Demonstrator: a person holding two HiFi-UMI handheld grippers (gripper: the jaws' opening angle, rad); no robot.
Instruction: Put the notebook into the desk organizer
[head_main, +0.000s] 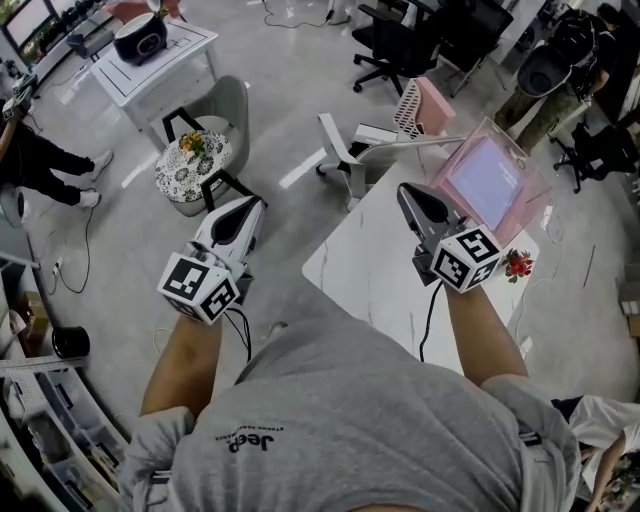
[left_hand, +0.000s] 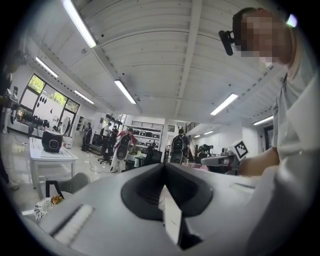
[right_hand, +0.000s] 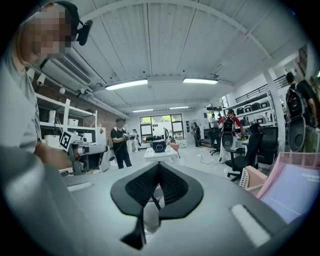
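A lavender notebook (head_main: 483, 182) sits within the walls of the translucent pink desk organizer (head_main: 541, 196) at the far end of the white table (head_main: 365, 270). In the right gripper view the notebook (right_hand: 295, 192) and the organizer (right_hand: 292, 159) show at the right edge. My right gripper (head_main: 405, 189) hovers over the table just left of the organizer, its jaws shut on nothing (right_hand: 159, 164). My left gripper (head_main: 250, 204) is held over the floor left of the table. Its jaws are also shut and hold nothing (left_hand: 164, 165).
A small red flower ornament (head_main: 518, 265) lies at the table's right edge. Beyond the table are a white chair (head_main: 345, 155) and a pink and white basket (head_main: 423, 107). A floral round stool (head_main: 193, 160) stands on the floor at left. Several people work further back.
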